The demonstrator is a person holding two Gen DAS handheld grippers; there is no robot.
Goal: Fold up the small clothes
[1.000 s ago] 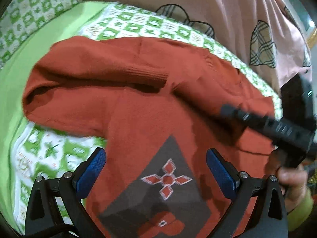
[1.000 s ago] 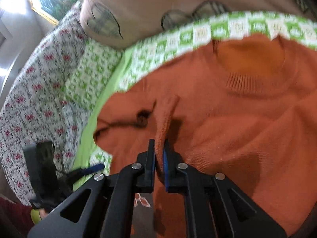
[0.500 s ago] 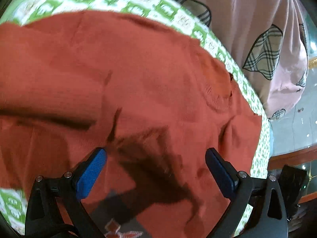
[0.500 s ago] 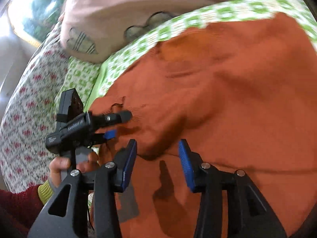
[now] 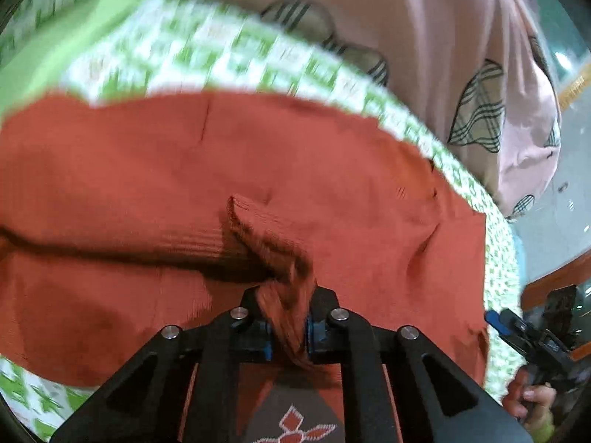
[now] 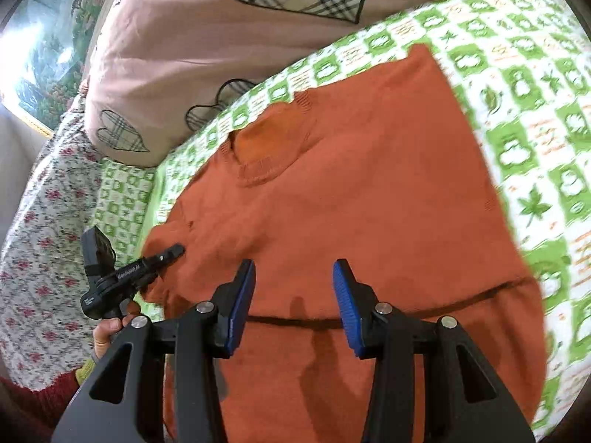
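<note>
An orange sweater [image 6: 332, 221] lies spread across the green-checked sheet [image 6: 524, 118], filling the middle of both views. I have my left gripper [image 5: 288, 332] clenched on a ribbed cuff [image 5: 258, 229] at lower centre of the left view. My right gripper [image 6: 293, 302] hangs released above the sweater's front, jaws apart. A pink pillow [image 6: 221, 48] sits at upper left.

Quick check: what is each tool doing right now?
Left tool: shut on the orange knitted sweater.
Right tool: open, holding nothing.
</note>
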